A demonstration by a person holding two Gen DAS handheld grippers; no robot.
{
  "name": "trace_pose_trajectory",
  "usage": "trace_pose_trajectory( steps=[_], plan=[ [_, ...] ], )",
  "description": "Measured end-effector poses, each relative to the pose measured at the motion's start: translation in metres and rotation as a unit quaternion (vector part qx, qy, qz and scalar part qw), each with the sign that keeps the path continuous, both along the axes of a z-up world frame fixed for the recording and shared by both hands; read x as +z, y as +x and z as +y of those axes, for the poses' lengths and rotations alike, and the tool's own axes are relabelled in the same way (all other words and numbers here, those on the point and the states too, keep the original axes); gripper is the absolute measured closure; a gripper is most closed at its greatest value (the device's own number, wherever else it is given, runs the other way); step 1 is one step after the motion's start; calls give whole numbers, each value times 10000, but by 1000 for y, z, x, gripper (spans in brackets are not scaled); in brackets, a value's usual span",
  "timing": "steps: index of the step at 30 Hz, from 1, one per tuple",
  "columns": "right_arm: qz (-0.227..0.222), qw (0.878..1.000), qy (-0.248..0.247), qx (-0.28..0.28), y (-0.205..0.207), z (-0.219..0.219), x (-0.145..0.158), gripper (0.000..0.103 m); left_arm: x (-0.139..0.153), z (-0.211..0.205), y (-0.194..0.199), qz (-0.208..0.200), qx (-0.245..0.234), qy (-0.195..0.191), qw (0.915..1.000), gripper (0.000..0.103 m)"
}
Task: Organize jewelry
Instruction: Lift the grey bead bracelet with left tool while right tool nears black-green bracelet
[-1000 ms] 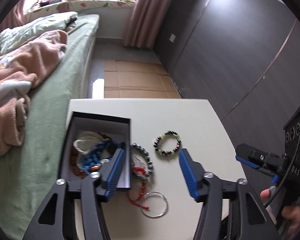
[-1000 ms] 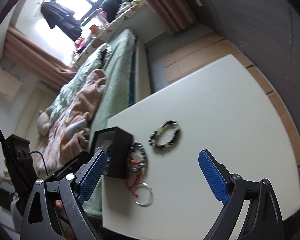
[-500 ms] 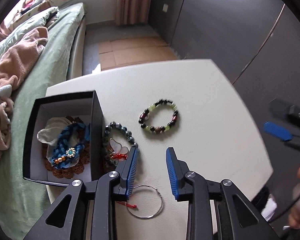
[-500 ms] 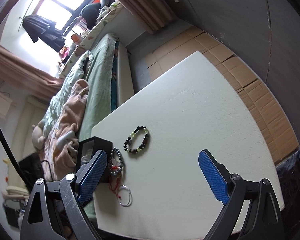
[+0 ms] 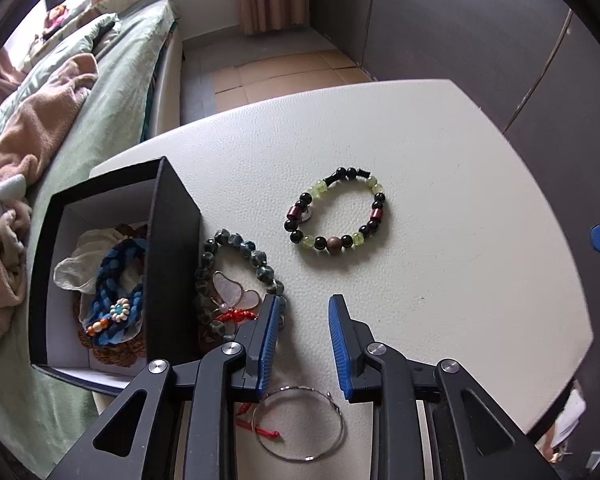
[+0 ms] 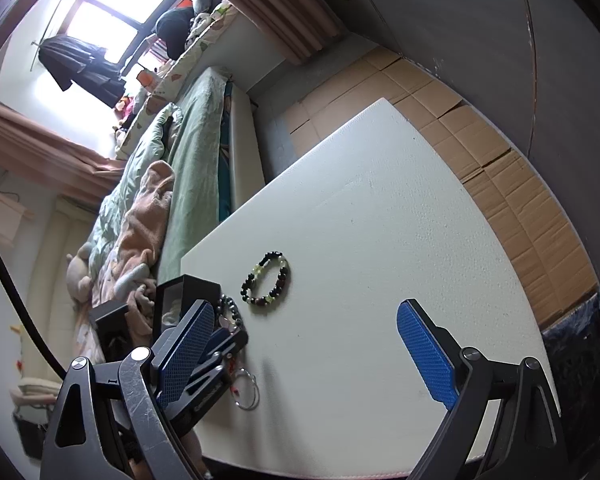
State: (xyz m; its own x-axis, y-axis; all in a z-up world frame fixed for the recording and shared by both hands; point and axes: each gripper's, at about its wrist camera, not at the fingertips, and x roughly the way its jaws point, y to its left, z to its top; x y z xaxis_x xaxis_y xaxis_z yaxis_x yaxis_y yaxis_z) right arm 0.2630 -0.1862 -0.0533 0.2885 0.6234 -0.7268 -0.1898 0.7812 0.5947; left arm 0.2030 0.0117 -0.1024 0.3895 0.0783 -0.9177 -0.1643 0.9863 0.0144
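Left wrist: beaded bracelet (image 5: 337, 211) beyond fingers (image 5: 269, 338)

The right gripper (image 6: 312, 356) has its blue-padded fingers (image 6: 426, 356) spread wide above the white counter (image 6: 380, 220). A green-and-black beaded bracelet (image 6: 266, 284) lies beyond, nearer the left finger. A thin silver hoop (image 6: 247, 390) lies just beside that finger, next to the left gripper (image 6: 220, 344).

Bright daylight from the blown-out window (image 6: 100, 28); soft shadows; edges fisheye-warped, vignetted.
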Motion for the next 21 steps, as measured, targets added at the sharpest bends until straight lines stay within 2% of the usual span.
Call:
trace_pose_trajectory(
  steps=[3,5,8,9,13,21],
  plan=[
    [-1,10000,18,16,-1,-1,1,9,-6,-2,2,83,-13,169,9998,78],
    [5,10000,12,14,-1,-1,0,9,-9,1,3,104,3,14,9999,85],
    [31,10000,-19,30,-2,-1,-1,9,-9,2,3,140,-20,-32,9999,86],
    [36,10000,-28,42,-2,0,-1,9,-9,4,3,135,13,-71,9999,93],
    [43,9999,-77,146,-2,6,-3,9,-7,13,3,88,51,-470,9988,93],
    [67,9994,-171,309,-3,26,-9,9,27,27,-5,-515,204,-912,9943,94]
  ],
)
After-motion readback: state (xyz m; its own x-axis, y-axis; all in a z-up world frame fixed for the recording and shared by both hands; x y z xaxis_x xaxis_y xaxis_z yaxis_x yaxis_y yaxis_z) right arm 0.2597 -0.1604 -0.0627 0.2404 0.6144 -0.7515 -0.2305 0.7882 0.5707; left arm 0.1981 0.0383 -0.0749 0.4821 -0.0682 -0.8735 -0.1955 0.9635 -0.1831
